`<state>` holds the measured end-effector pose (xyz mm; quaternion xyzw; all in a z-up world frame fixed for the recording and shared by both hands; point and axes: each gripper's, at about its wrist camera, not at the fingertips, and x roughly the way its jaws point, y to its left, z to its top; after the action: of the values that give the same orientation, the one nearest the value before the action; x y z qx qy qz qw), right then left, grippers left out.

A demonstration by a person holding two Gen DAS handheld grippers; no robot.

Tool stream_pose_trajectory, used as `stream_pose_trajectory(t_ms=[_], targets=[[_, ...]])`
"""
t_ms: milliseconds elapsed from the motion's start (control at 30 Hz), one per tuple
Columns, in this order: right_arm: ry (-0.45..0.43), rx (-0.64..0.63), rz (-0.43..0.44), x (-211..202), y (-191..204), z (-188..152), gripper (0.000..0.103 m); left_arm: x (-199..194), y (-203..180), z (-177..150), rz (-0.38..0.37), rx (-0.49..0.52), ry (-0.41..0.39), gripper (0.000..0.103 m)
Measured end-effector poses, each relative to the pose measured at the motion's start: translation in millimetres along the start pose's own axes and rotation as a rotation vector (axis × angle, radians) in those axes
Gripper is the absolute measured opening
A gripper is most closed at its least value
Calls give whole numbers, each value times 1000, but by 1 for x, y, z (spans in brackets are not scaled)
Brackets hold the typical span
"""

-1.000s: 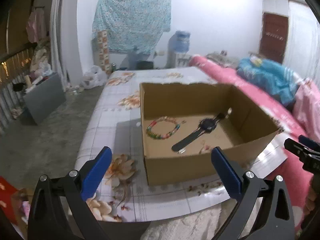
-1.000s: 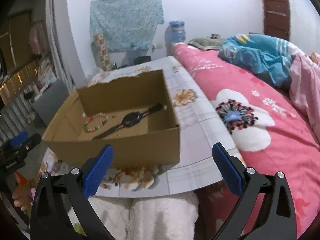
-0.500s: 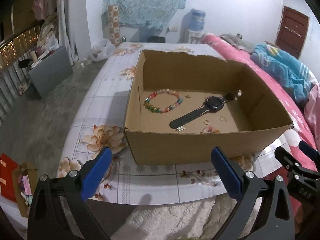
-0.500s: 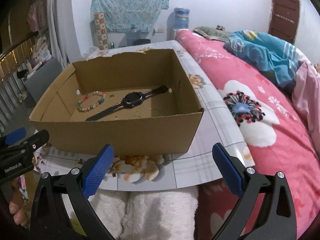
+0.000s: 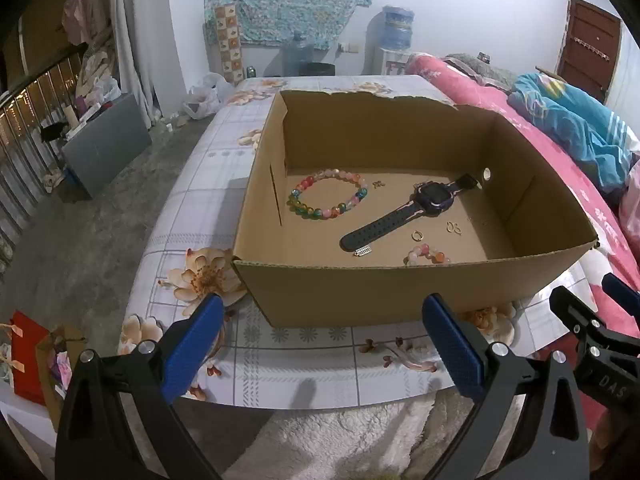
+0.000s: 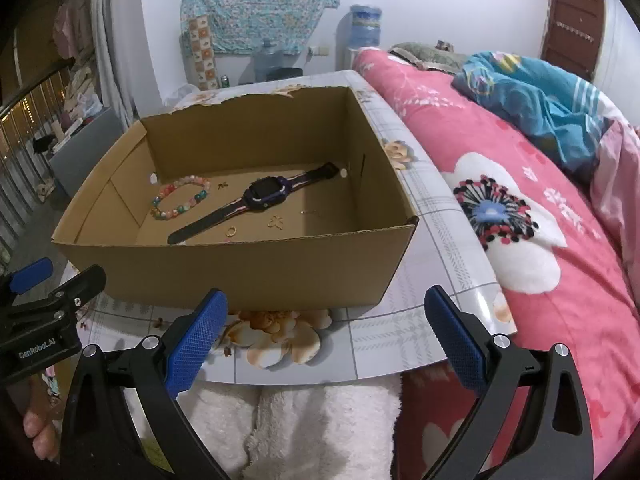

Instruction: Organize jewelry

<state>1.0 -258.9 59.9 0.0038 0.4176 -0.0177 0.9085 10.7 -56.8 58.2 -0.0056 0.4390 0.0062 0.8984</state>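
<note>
An open cardboard box [image 5: 360, 292] [image 6: 240, 276] stands on a floral tablecloth. Inside lie a multicoloured bead bracelet [image 5: 326, 194] [image 6: 180, 196], a dark smartwatch [image 5: 416, 210] [image 6: 256, 200], a small gold ring [image 5: 418, 235] [image 6: 231, 231], a gold butterfly charm [image 5: 454, 227] [image 6: 276, 222] and a pink bead piece [image 5: 426, 253] by the near wall. My left gripper [image 5: 320, 340] is open in front of the box's near wall, holding nothing. My right gripper [image 6: 326, 334] is open too, before the box's near right part, also with nothing between its fingers.
The table [image 5: 200, 184] runs back to a wall with water jugs [image 5: 394, 34]. A pink floral bed [image 6: 520, 208] with a blue blanket [image 6: 540, 100] lies at the right. White fluffy fabric [image 6: 320, 432] sits below the table edge. Red and brown bags [image 5: 28, 364] stand at lower left.
Both grippers have moved closer to the box and higher, so more of its floor and the small jewelry shows. Both stayed open.
</note>
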Motion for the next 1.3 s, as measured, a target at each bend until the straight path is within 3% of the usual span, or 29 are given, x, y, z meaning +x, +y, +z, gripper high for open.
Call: stream_pose_trajectory(t_ms=[1300], targets=[[21, 0, 24, 5, 3, 1, 95, 4, -6, -2, -1, 24, 30, 97]])
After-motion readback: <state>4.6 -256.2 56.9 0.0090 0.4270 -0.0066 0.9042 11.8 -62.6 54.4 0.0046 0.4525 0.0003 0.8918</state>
